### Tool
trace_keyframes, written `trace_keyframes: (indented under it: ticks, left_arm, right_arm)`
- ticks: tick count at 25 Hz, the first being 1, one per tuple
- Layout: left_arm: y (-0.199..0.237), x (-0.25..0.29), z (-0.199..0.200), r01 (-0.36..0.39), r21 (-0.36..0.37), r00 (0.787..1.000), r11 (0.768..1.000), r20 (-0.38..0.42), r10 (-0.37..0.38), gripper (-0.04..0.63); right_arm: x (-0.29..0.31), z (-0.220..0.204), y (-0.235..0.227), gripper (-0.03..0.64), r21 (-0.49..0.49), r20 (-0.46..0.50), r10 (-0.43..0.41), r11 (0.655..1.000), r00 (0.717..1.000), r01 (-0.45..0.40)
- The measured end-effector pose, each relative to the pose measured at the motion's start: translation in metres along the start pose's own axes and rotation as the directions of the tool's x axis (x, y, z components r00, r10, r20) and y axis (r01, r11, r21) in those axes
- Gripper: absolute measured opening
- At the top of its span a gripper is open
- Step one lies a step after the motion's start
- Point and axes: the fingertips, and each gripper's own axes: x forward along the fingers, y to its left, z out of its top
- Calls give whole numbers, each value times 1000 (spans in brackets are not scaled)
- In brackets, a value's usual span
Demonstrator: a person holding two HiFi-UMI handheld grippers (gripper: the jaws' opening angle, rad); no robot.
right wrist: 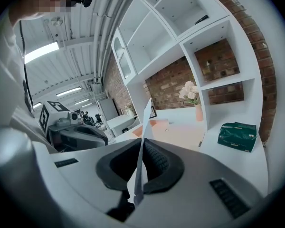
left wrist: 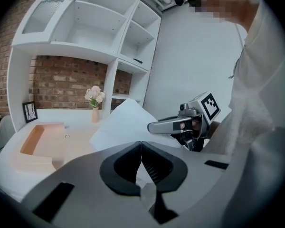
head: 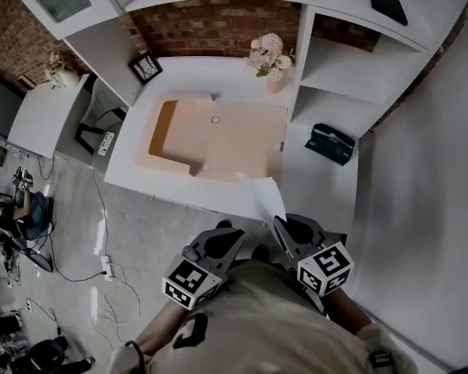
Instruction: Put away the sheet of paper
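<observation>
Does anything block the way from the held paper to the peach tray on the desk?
Nothing visible does: the right tool holds the sheet of paper, and only bare white desk lies before the open peach tray.

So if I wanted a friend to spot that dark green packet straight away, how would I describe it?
Start at the white shelf unit against the brick wall and find the vase of pale flowers on its desktop. Right of the vase, past an upright panel, the dark green packet lies alone in the lowest open bay. Nothing else there is dark green.
</observation>
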Motion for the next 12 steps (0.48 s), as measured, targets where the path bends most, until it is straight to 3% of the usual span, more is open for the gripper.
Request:
trace_keyframes:
  ticks: [12]
  left_arm:
    - [59,-12,8,14,-29,999,999,53,-12,17]
  right_arm:
    - [39,10,2,28,-26,-37,-72,997,997,71]
